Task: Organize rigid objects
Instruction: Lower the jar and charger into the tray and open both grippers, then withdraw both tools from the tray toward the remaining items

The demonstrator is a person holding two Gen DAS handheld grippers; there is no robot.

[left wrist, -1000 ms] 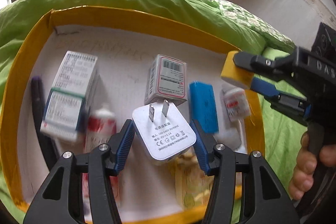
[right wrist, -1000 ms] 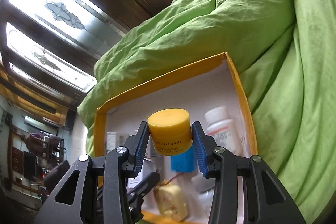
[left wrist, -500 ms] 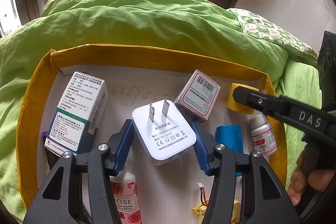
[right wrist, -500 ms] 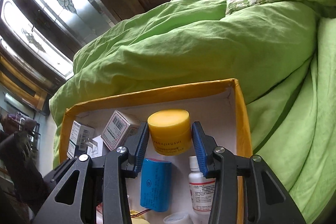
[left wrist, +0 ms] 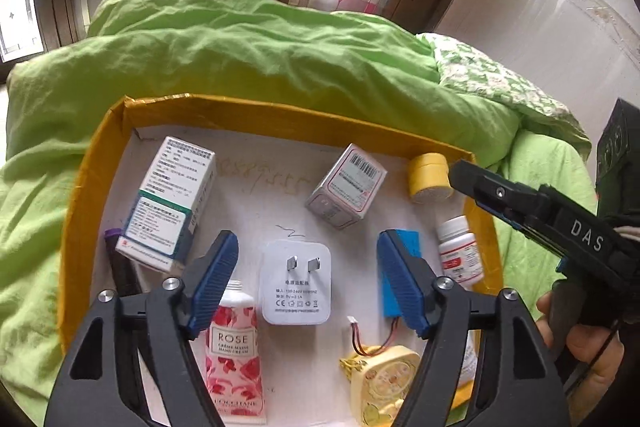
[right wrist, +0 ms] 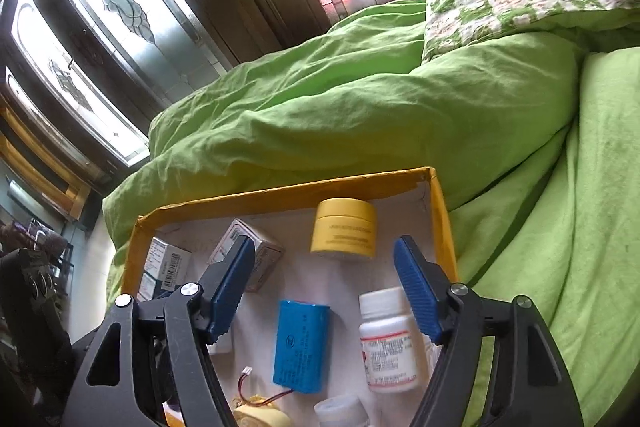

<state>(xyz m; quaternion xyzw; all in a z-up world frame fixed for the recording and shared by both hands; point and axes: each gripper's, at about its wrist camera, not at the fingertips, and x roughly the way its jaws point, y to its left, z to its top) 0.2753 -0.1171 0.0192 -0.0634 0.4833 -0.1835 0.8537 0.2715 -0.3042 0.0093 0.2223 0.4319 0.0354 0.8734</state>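
A yellow-rimmed box with a white floor lies on the green bedding. A white plug charger lies flat on its floor between the open blue fingers of my left gripper, which holds nothing. A yellow jar stands in the box's far right corner, also in the left wrist view. My right gripper is open and empty, just in front of the jar; it shows from the side in the left wrist view.
The box also holds a tall white carton, a small pink-labelled carton, a blue battery pack, a white pill bottle, a rose hand-cream tube and a yellow soap-like item. Green duvet surrounds the box.
Both grippers opened. The left let the charger down onto the box floor; the right set the yellow jar in the far right corner and drew back.
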